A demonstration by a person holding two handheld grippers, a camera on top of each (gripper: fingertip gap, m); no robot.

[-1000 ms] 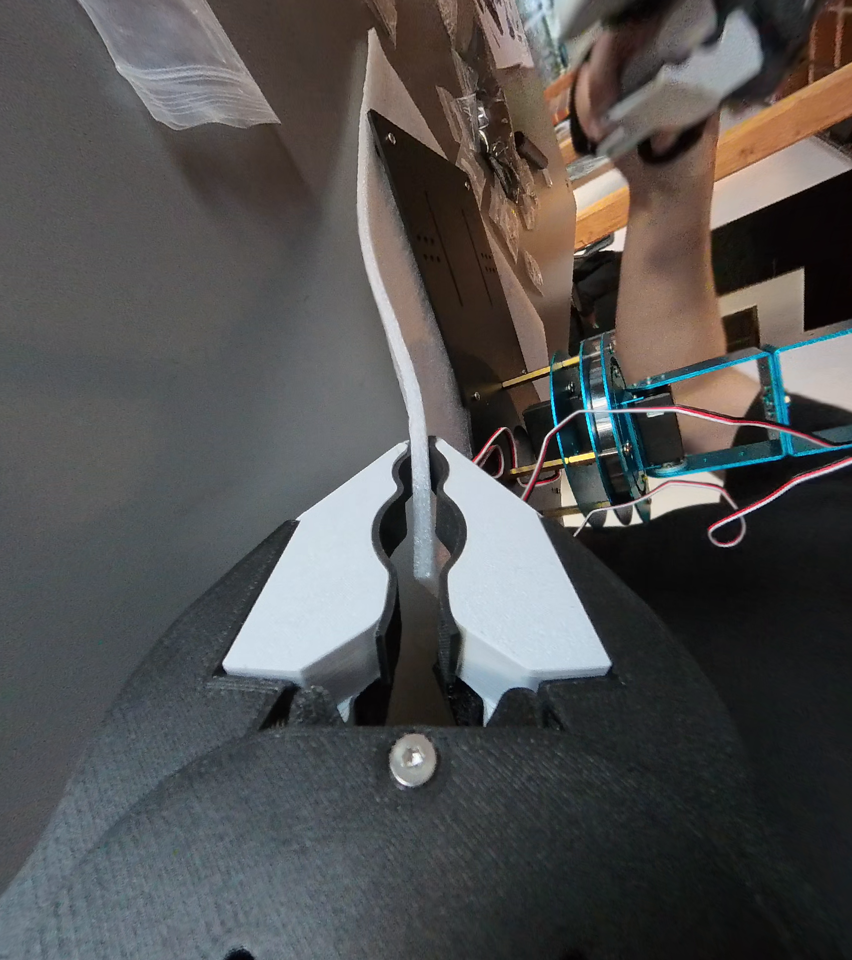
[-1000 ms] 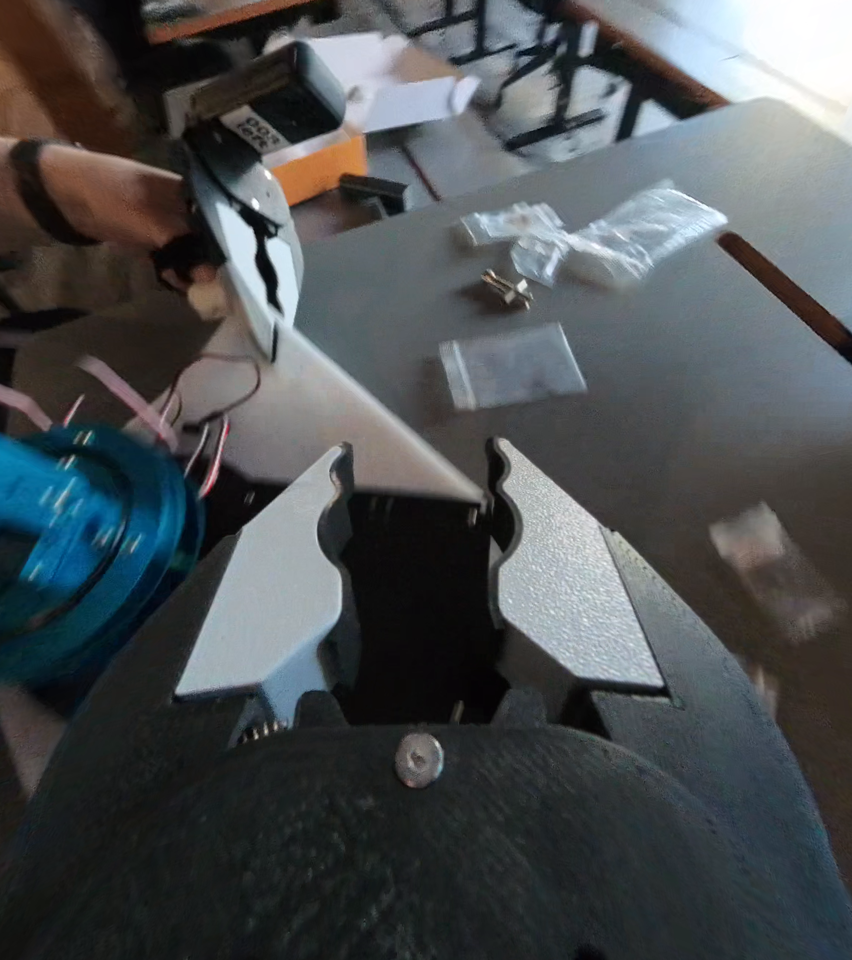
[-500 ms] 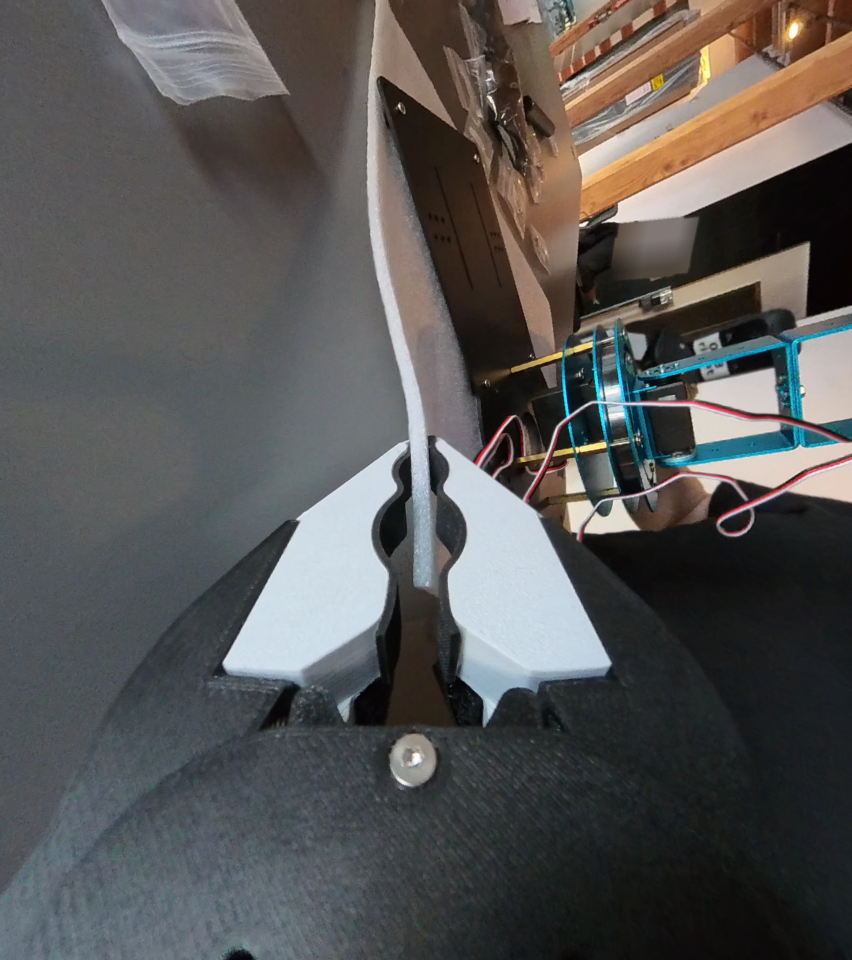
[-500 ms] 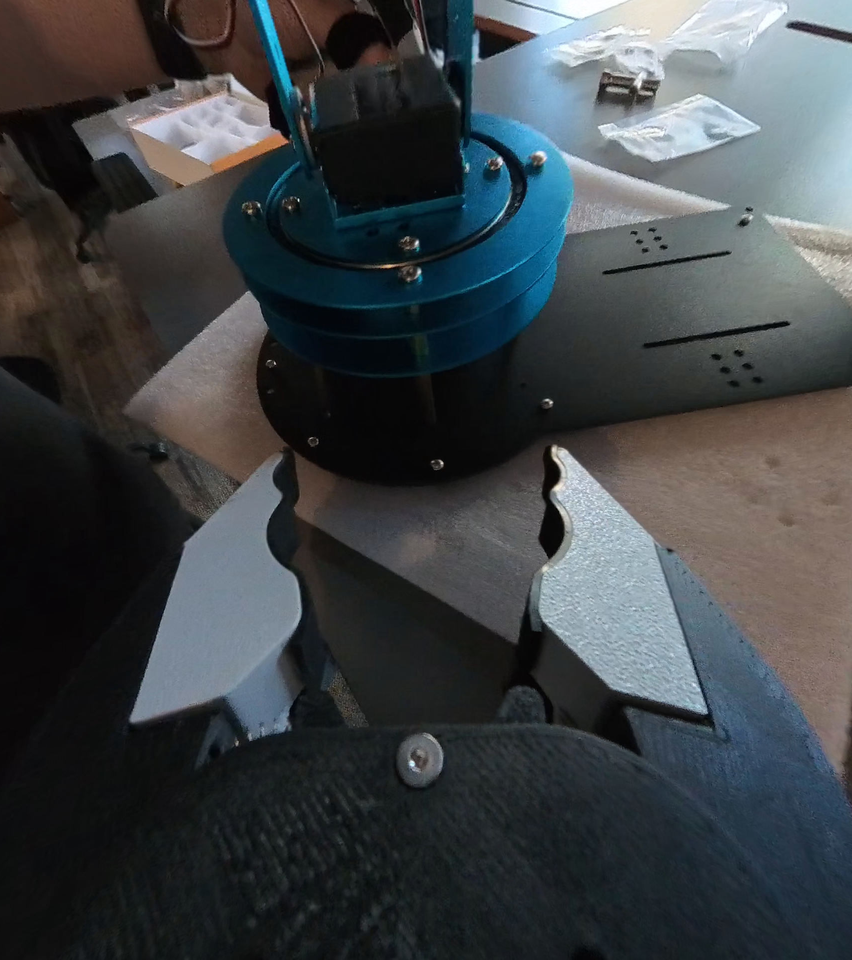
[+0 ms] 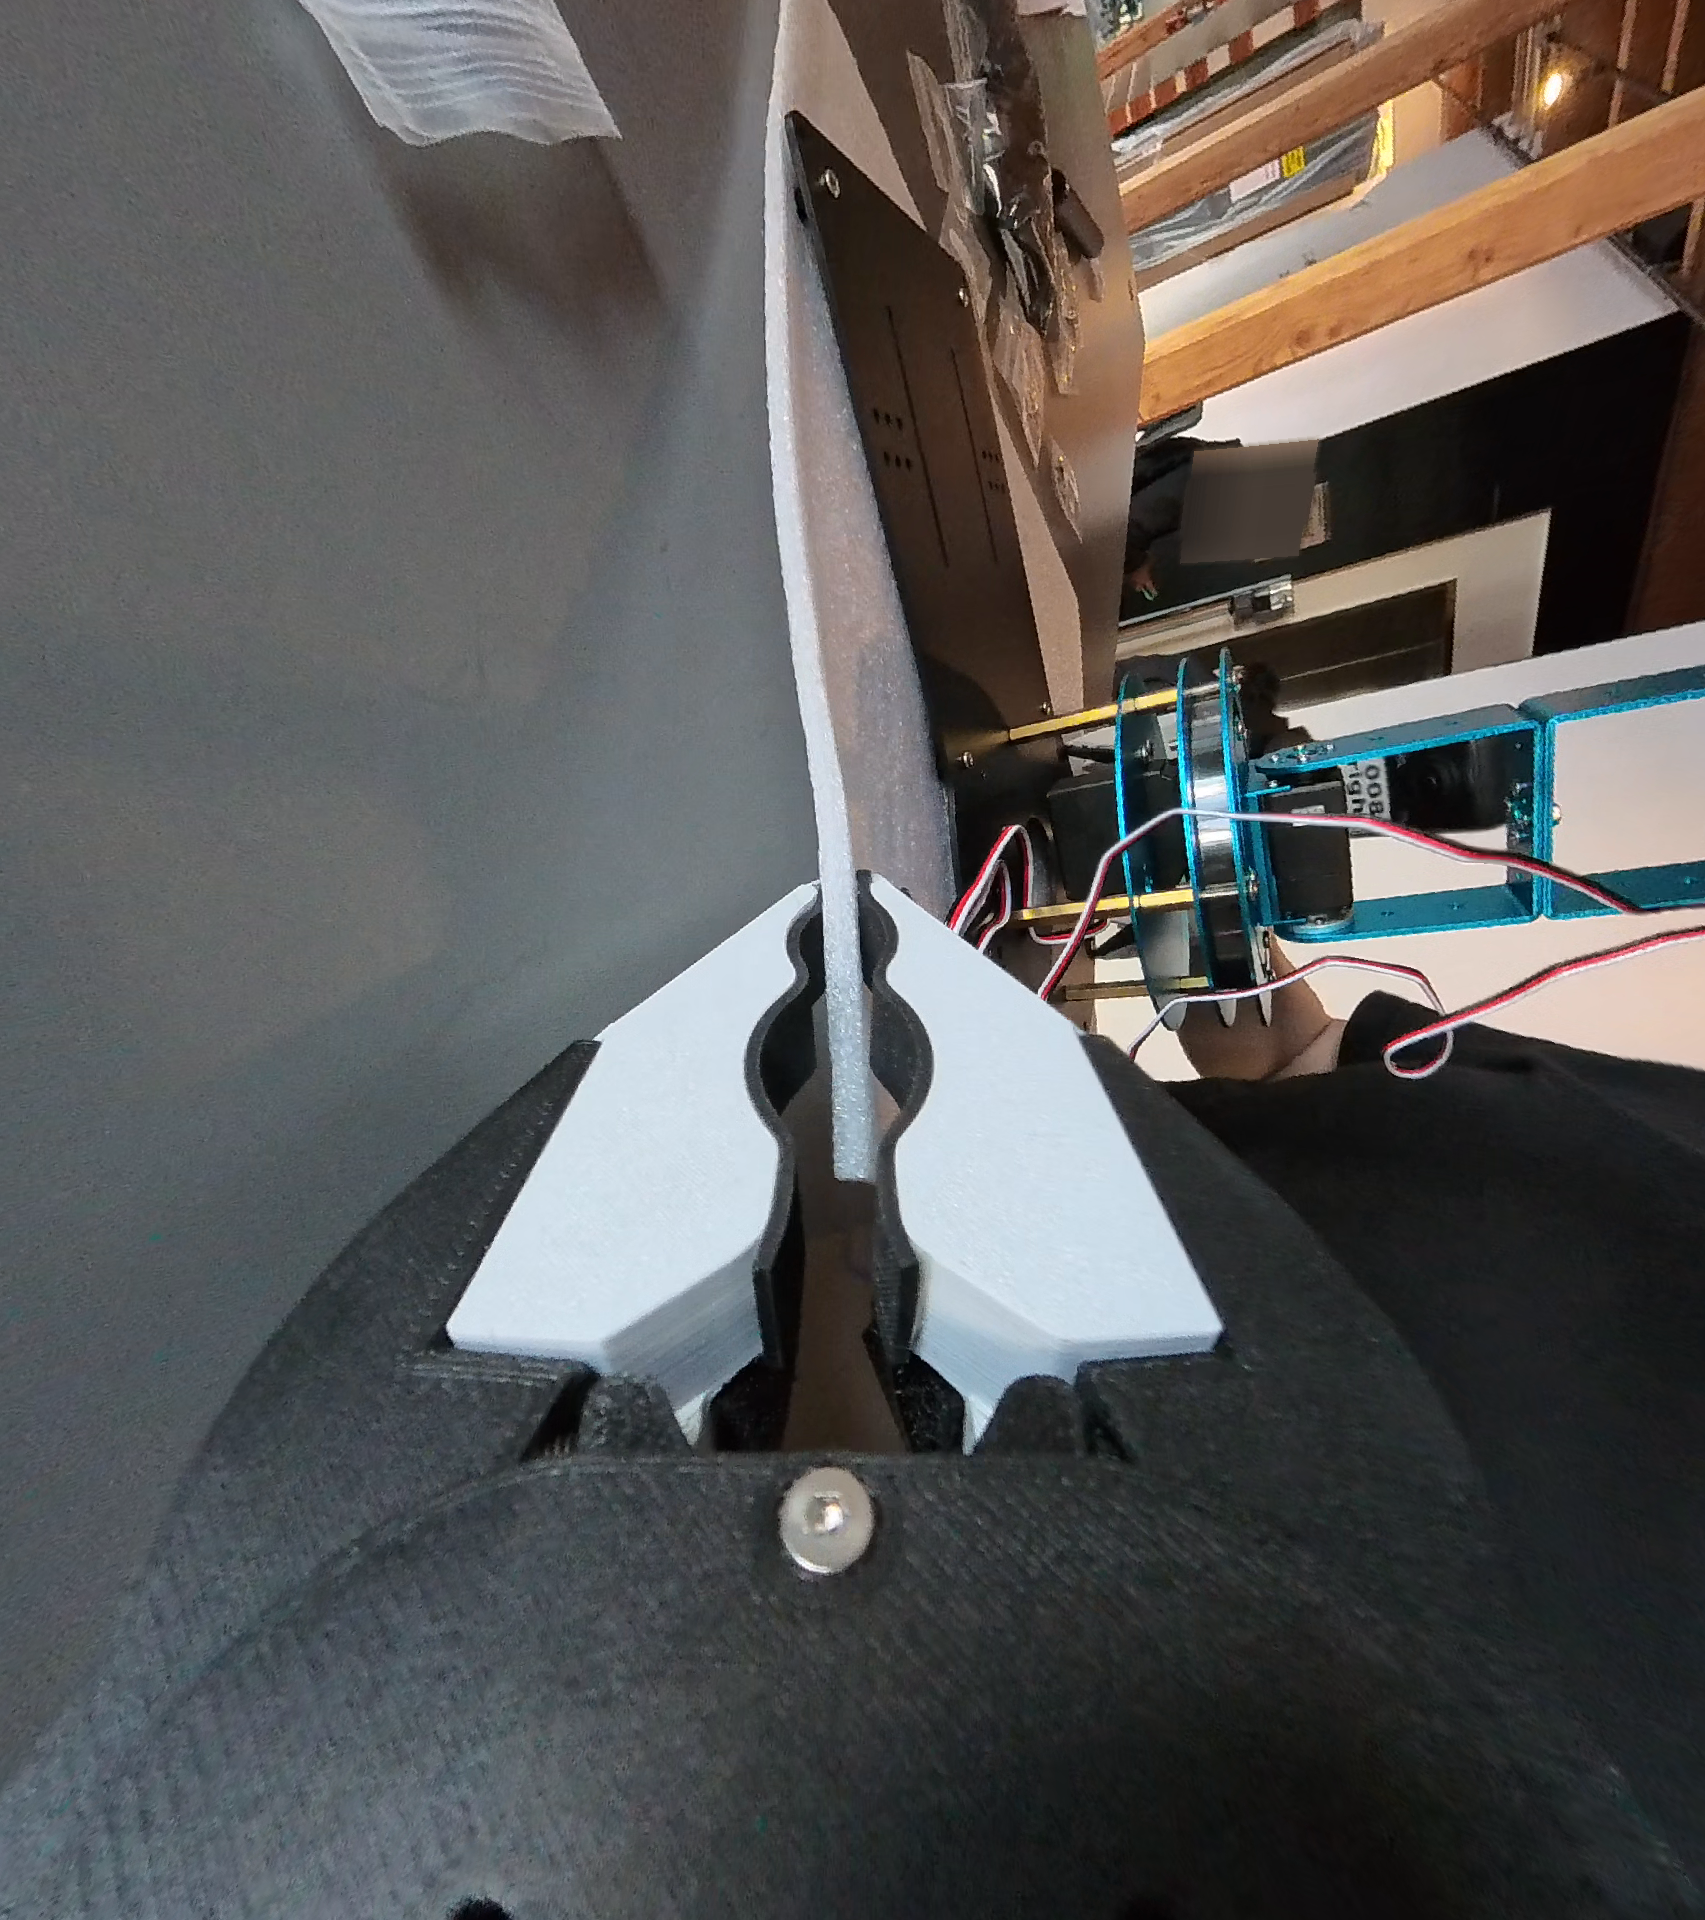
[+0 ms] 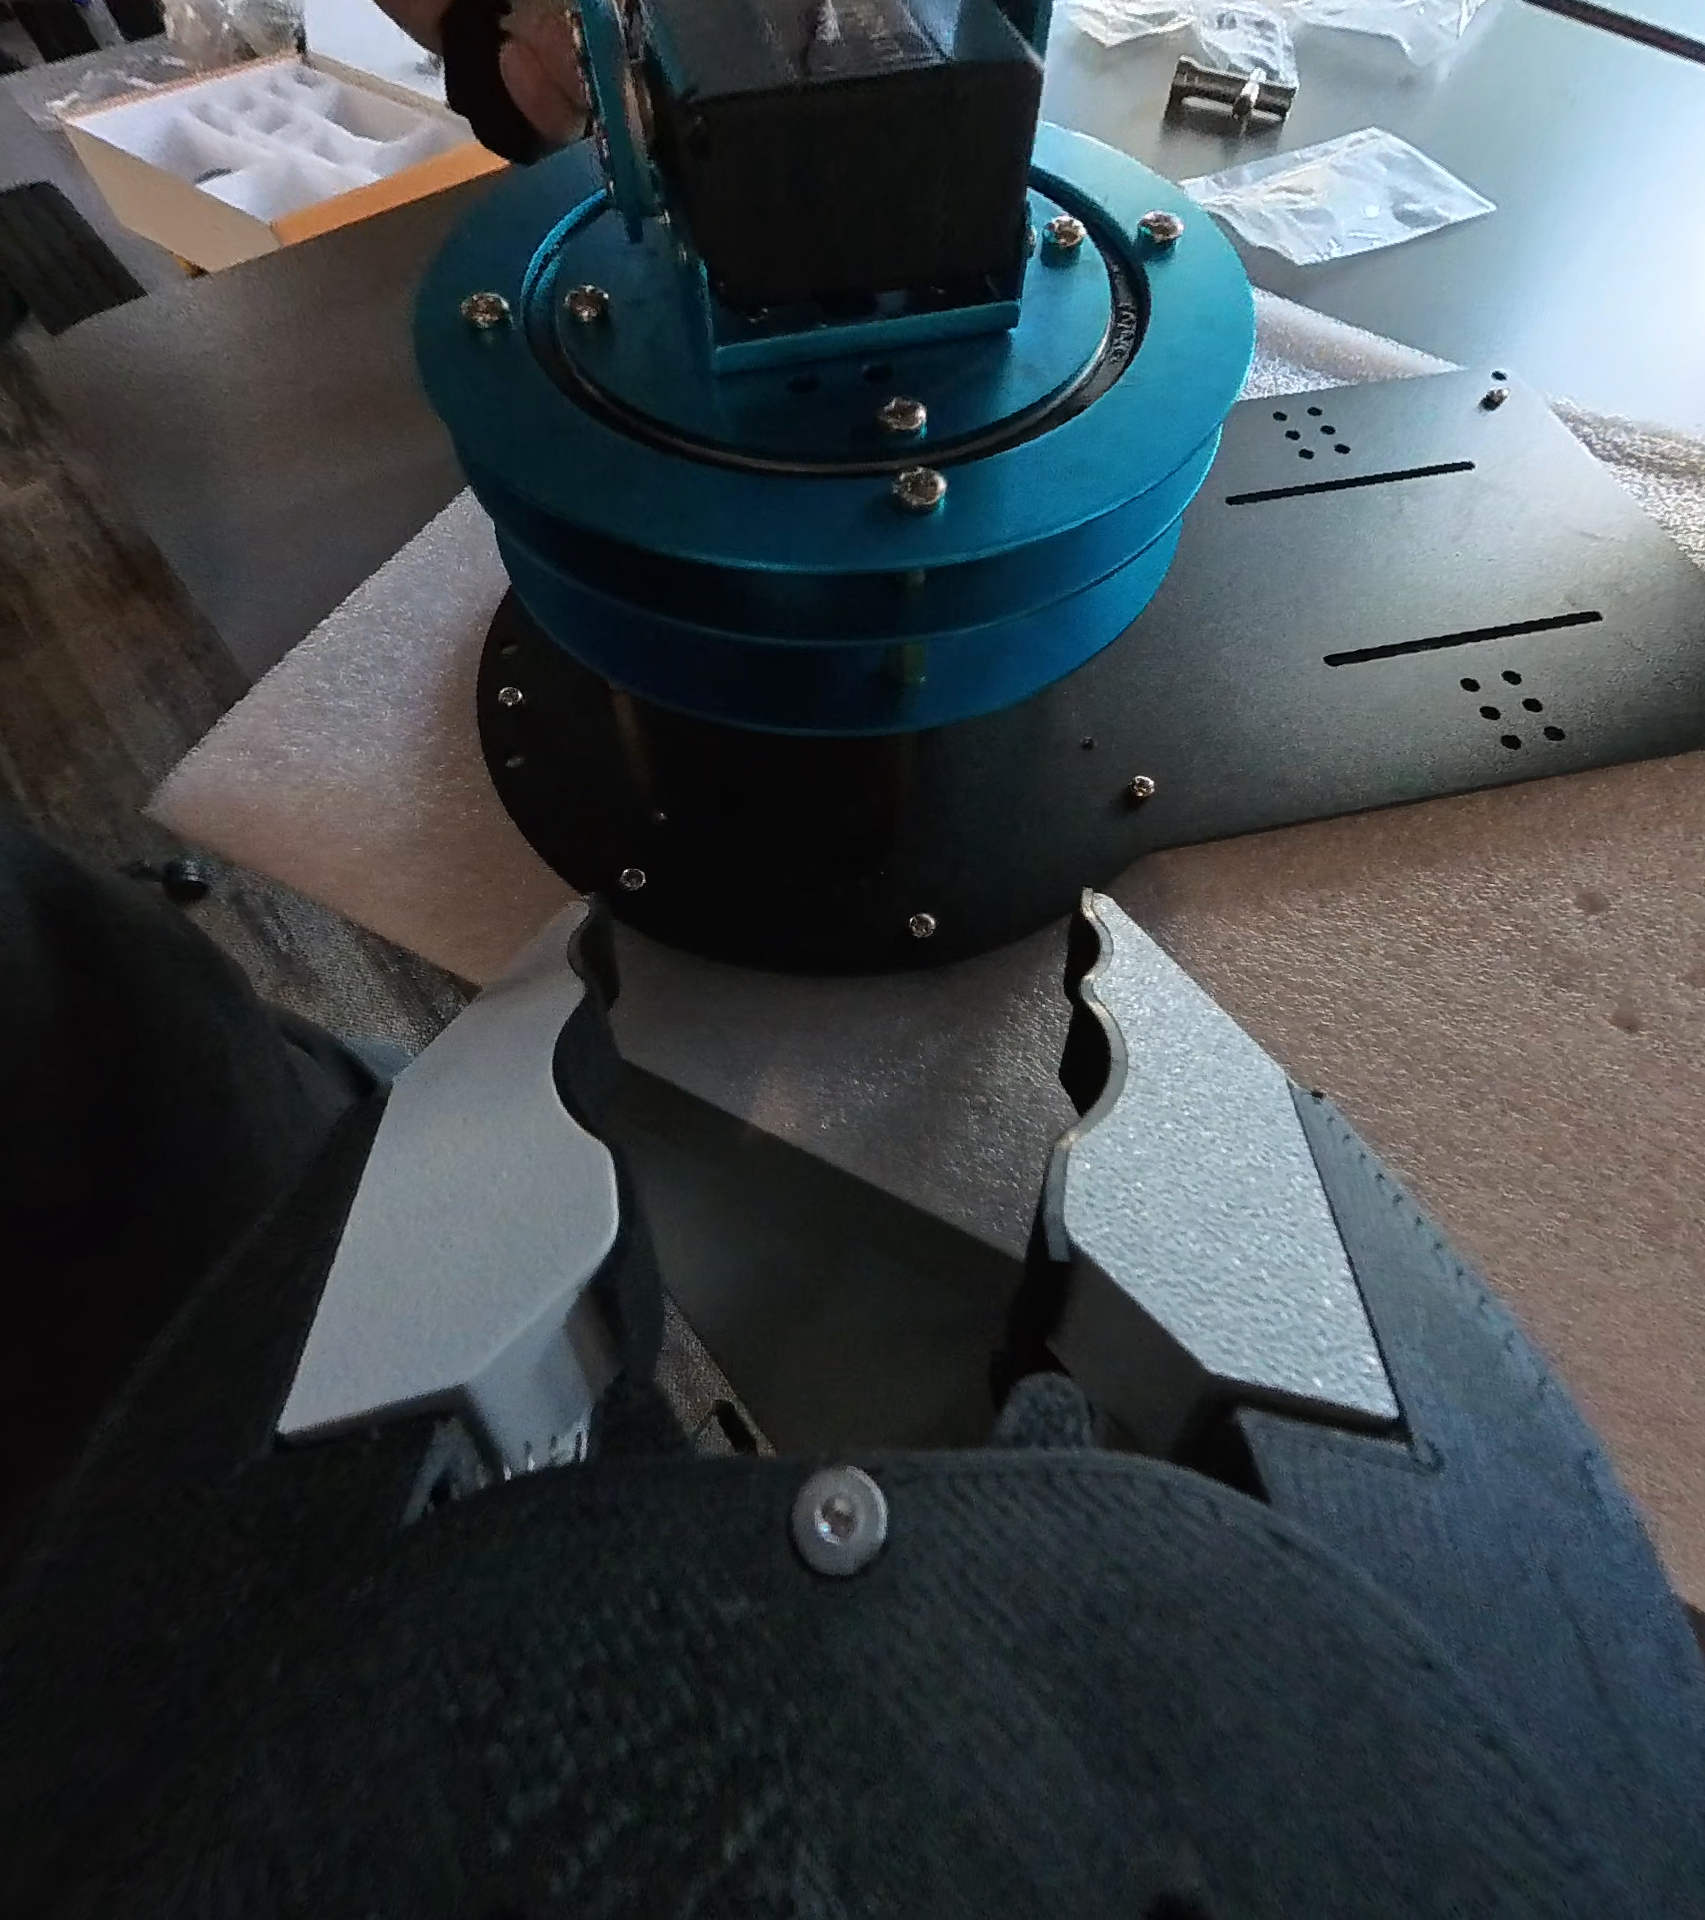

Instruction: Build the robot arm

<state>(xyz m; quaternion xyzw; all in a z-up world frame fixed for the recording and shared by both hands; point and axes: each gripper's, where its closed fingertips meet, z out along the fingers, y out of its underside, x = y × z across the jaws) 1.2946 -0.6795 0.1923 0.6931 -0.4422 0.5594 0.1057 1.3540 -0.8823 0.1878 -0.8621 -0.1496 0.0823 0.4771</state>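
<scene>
Only left tongs [image 5: 843, 914] pinch foam sheet [image 5: 806, 623], right tongs [image 6: 837, 935] agape

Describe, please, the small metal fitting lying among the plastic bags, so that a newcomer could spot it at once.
Start at the blue round turntable on the black base plate, then look past it to the grey table at the far right. Among the clear plastic bags there lies the metal fitting: the only bare, solid silver piece, unbagged.

Two close wrist views, shared foam sheet [image 5: 832, 727]
</scene>
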